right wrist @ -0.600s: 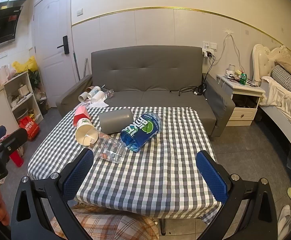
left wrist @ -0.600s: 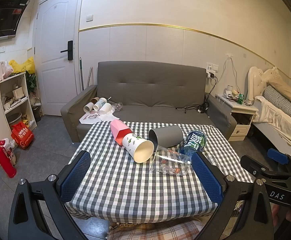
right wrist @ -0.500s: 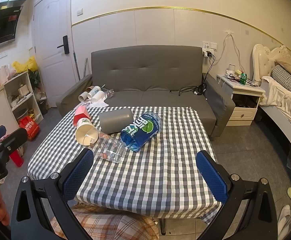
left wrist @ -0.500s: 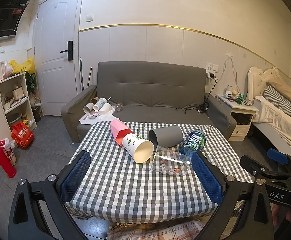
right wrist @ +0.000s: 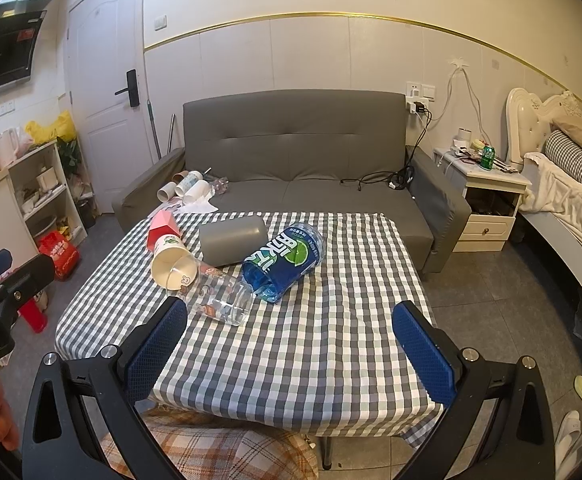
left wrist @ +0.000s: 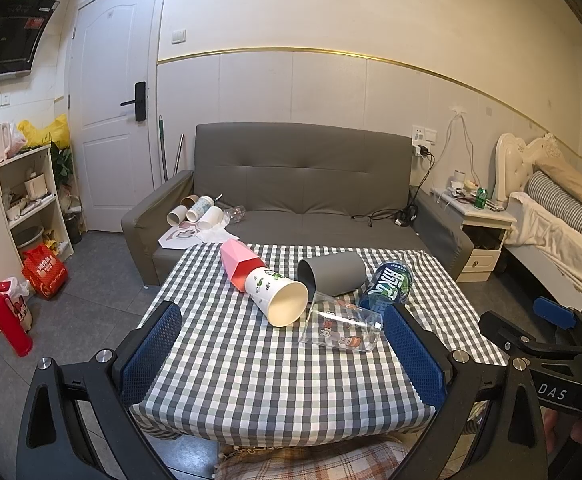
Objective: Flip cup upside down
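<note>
I hold both grippers, left (left wrist: 283, 354) and right (right wrist: 289, 346), spread wide and empty, low in frame. Five toppled vessels mid-frame: pink cup (left wrist: 238, 259), paper cup (left wrist: 277, 297), grey cup (left wrist: 333, 272), glass (left wrist: 341, 328), bottle (left wrist: 387, 284).

1. Both views are evenly and softly lit, bright enough to read colours; no lamp or window shows.
2. Shadows are faint.
3. Focus is sharp, without motion blur.
4. Fisheye distortion bends the wall trim (left wrist: 371, 58), and black vignetting fills the corners.
</note>
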Tool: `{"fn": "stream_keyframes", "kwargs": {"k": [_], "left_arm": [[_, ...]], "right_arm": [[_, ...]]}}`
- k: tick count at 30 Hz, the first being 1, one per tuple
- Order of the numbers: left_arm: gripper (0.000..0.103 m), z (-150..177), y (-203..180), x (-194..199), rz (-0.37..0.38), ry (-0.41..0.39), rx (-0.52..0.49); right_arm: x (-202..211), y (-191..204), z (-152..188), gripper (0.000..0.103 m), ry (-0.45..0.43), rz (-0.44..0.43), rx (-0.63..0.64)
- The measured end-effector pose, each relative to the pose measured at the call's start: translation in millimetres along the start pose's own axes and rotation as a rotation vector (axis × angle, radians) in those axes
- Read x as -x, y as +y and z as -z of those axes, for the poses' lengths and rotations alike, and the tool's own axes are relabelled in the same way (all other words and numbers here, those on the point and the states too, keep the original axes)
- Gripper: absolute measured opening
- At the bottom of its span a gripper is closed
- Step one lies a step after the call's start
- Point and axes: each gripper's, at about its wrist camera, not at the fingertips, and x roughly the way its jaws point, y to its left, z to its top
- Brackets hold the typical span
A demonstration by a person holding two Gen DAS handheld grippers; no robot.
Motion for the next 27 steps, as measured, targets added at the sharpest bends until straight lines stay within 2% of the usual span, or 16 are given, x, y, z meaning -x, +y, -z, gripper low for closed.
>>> {"fn": "stream_keyframes", "kwargs": {"k": [27], "left_arm": [[0.103, 0.2, 1.7, -0.9, -0.003, 0.004, 0.001]], "right_arm": [[1.3, 9.8, 1.5, 0.103, 0.004, 0.0, 0.001]]}}
